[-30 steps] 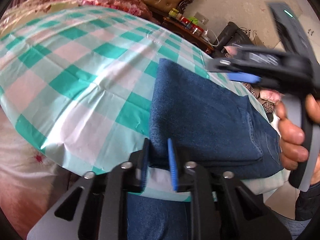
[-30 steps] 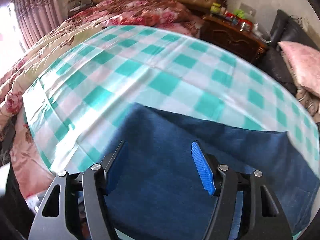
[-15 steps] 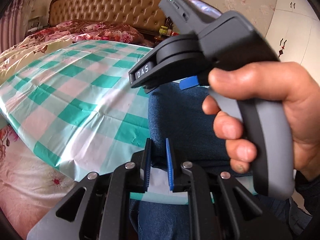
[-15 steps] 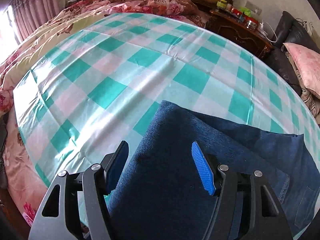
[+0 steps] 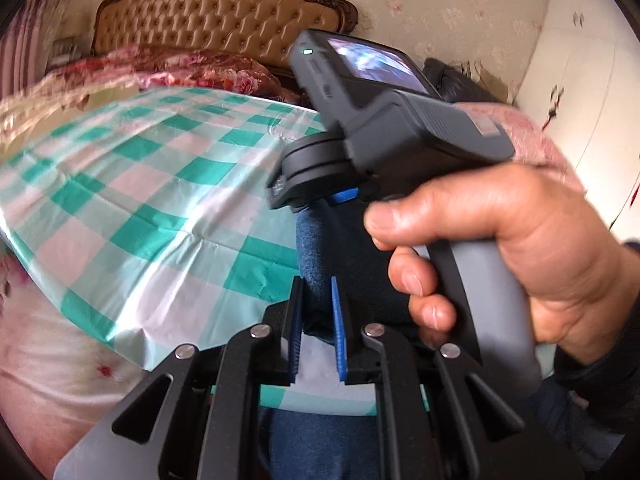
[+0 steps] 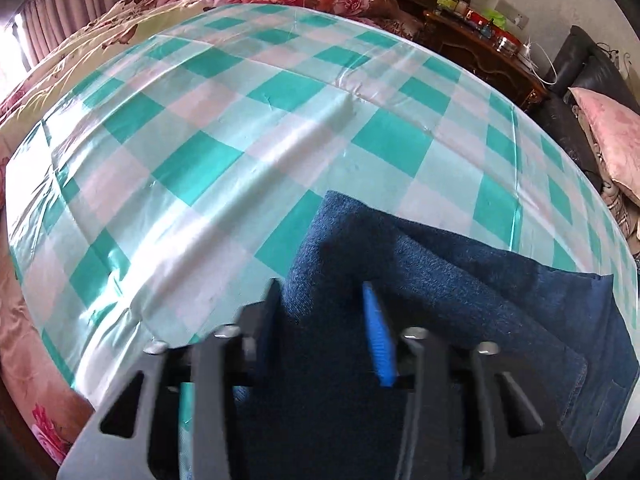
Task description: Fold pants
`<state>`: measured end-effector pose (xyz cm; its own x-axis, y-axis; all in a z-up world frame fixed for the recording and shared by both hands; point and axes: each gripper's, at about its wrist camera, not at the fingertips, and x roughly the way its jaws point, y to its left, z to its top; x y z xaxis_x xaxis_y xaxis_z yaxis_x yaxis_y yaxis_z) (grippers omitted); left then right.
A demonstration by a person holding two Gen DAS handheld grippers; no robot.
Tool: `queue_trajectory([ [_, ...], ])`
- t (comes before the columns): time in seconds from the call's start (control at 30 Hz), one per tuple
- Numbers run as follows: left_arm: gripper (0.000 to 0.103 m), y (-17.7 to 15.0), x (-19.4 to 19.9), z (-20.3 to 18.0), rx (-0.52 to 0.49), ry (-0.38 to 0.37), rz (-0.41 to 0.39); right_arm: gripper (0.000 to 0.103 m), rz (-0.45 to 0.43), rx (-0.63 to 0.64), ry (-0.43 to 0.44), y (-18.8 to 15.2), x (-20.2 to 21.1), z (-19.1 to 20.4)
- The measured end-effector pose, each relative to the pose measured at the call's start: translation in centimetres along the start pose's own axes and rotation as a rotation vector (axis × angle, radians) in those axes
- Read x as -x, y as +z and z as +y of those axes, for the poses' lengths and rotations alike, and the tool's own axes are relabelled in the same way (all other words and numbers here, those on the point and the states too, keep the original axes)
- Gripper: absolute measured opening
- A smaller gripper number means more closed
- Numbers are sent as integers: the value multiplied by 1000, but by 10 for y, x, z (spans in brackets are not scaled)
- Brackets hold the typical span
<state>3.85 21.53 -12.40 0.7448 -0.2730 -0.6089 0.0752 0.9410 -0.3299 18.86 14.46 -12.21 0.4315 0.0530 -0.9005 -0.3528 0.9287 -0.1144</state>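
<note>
The bed (image 6: 120, 52) under its floral quilt fills the background of both views, but only the left wrist view shows the tufted headboard (image 5: 216, 12) in full, while only the right wrist view shows the dark wooden nightstand (image 6: 480, 56) with small bottles on top and the pink pillow (image 6: 612, 140) at the far right. One green-and-white checked cloth (image 6: 248, 128) is spread over the surface in front, and one pair of blue denim pants (image 6: 460, 280) lies folded on its near right part, layers stacked with a corner pointing up the cloth. The right wrist view lays out the whole folded stack; the left wrist view sees only a narrow strip of it, because the right hand (image 5: 520, 240) and the device it grips block most of the frame. The right gripper (image 6: 324, 312) stands over the near edge of the pants, jaws apart with denim between them. The left gripper (image 5: 316, 312) is clamped narrowly on the pants' folded edge at the cloth's near border.
</note>
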Motion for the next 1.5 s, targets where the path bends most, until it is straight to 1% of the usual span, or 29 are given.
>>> queue_trajectory([
  [0.07,19,-1,-3,14,113,-34,9,22,-6,-9,15,1,2,-3],
  [0.1,44,-2,-5,21,172,-40,17,19,-7,-17,27,1,2,-6],
  [0.13,64,-3,-7,28,225,-37,28,16,-9,-29,42,1,3,-9],
  [0.2,64,-7,-13,37,289,-60,34,15,-14,-46,65,1,6,-14],
  [0.27,58,-4,-18,31,268,-59,45,14,-23,-58,83,1,9,-18],
  [0.3,47,-2,-21,27,263,-78,64,13,-27,-65,93,0,11,-20],
  [0.33,28,0,-26,20,240,-70,95,12,-31,-77,108,1,14,-23],
  [0.37,17,1,-25,12,216,-53,102,12,-34,-87,125,1,18,-27],
  [0.4,15,2,-20,4,194,-37,84,11,-46,-99,140,1,25,-32],
  [0.53,13,23,16,-54,-15,29,-30,10,-133,-167,213,0,75,-75],
  [0.6,13,36,34,-99,-138,41,-102,10,-195,-213,238,-4,110,-111],
  [0.63,13,44,45,-131,-207,25,-147,10,-235,-253,259,-10,133,-141],
  [0.73,13,54,57,-212,-356,-44,-216,10,-309,-367,318,-33,180,-229],
  [0.83,13,42,48,-317,-547,-123,-260,10,-350,-494,367,-75,206,-328],
  [0.9,13,23,33,-365,-616,-159,-262,12,-339,-552,389,-111,200,-391],
  [0.93,13,7,16,-392,-651,-170,-245,15,-325,-566,377,-125,193,-410],
  [1.03,13,-42,-30,-442,-744,-160,-160,22,-225,-637,382,-180,136,-467],
  [1.07,13,-64,-49,-457,-801,-137,-130,22,-184,-651,381,-191,118,-478],
  [1.13,14,-92,-77,-470,-871,-107,-70,24,-97,-668,379,-212,82,-492],
  [1.17,17,-104,-88,-474,-912,-83,-52,24,-79,-665,386,-218,72,-494],
  [1.2,18,-112,-92,-474,-948,-58,-64,25,-78,-661,392,-222,69,-496],
  [1.27,32,-119,-97,-477,-999,2,-99,30,-92,-661,428,-224,64,-500],
  [1.3,40,-119,-101,-476,-1012,21,-102,49,-95,-658,438,-221,63,-501],
  [1.33,40,-121,-105,-476,-1023,32,-105,67,-104,-649,439,-219,65,-502],
  [1.37,40,-123,-107,-477,-1042,47,-118,69,-116,-634,439,-216,66,-501],
  [1.4,34,-126,-109,-476,-1063,58,-123,69,-121,-617,439,-213,67,-500],
  [1.43,15,-130,-109,-475,-1078,55,-117,68,-117,-607,435,-208,65,-498],
  [1.47,13,-132,-112,-476,-1094,67,-114,64,-105,-603,430,-204,61,-497],
  [1.5,13,-136,-108,-476,-1108,82,-131,39,-67,-594,423,-199,52,-494],
])
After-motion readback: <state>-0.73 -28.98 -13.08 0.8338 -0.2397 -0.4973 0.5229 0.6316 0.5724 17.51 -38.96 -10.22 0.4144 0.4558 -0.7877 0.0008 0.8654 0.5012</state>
